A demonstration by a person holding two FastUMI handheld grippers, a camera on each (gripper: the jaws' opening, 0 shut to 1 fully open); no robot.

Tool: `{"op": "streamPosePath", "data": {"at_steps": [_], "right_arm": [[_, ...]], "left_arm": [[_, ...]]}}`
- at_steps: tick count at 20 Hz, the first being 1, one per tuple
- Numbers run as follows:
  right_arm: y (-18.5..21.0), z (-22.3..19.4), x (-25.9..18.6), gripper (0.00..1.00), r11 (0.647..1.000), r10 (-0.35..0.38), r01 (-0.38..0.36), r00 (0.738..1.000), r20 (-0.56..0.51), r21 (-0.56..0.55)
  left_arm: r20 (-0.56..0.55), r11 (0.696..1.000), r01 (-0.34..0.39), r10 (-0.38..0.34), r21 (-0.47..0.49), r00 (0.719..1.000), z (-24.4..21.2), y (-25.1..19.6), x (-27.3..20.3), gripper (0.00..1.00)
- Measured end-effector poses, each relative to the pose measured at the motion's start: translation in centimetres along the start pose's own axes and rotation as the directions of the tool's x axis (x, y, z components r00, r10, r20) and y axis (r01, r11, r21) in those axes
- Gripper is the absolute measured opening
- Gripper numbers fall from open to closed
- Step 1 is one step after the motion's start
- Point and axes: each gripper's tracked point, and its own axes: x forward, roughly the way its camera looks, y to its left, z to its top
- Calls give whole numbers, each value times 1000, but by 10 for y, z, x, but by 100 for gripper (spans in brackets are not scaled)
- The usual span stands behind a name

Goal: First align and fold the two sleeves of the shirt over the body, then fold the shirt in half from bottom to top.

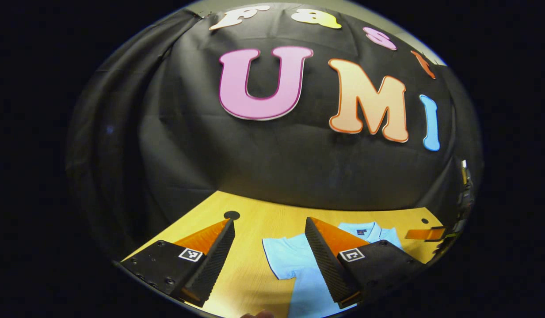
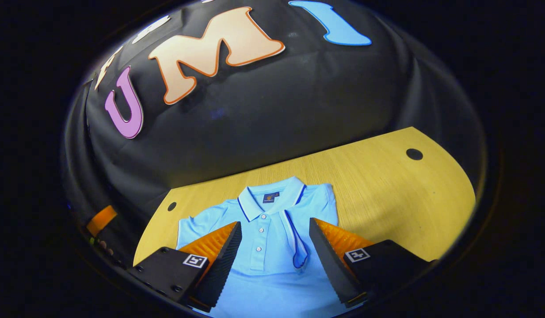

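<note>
A light blue polo shirt (image 2: 263,265) lies face up on the wooden table (image 2: 387,190), collar (image 2: 270,198) towards the wall. In the right gripper view, the sleeve (image 2: 294,240) on the view's right is folded over the body, and the other sleeve (image 2: 192,227) lies spread out. My right gripper (image 2: 276,222) hovers open over the chest with nothing between its fingers. My left gripper (image 1: 269,221) is open too, above the table beside the spread sleeve (image 1: 279,256) of the shirt (image 1: 307,287).
The table (image 1: 254,207) has round cable holes near its back corners (image 2: 414,154) (image 2: 171,206) (image 1: 231,215). Black cloth walls stand right behind it. Bare wood lies to the right of the shirt in the right gripper view. The other gripper (image 1: 424,233) shows at the far right of the left gripper view.
</note>
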Motion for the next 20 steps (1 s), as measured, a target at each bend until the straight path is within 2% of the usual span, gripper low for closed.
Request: {"op": "streamPosePath", "data": {"at_steps": [2, 5, 11, 16, 20], "right_arm": [[-11, 1, -14, 97, 1000, -13, 13, 1000, 6, -9], [-40, -4, -29, 97, 997, -70, 70, 998, -1, -39], [-86, -23, -58, 97, 989, -149, 148, 988, -38, -19], [-103, -38, -75, 97, 983, -179, 177, 982, -56, -36], [-106, -40, -81, 97, 983, -186, 185, 981, -54, -21]], "left_arm": [[-45, 1000, 1, -1, 4, 999, -21, -2, 20, 95], [-97, 1000, 10, -9, 11, 995, -46, -7, 43, 95], [-194, 999, 12, -5, 37, 981, -96, -15, 81, 95], [-300, 999, -28, 34, 24, 953, -139, -6, 100, 95], [-339, 999, -46, 44, 2, 940, -152, -3, 103, 96]]}}
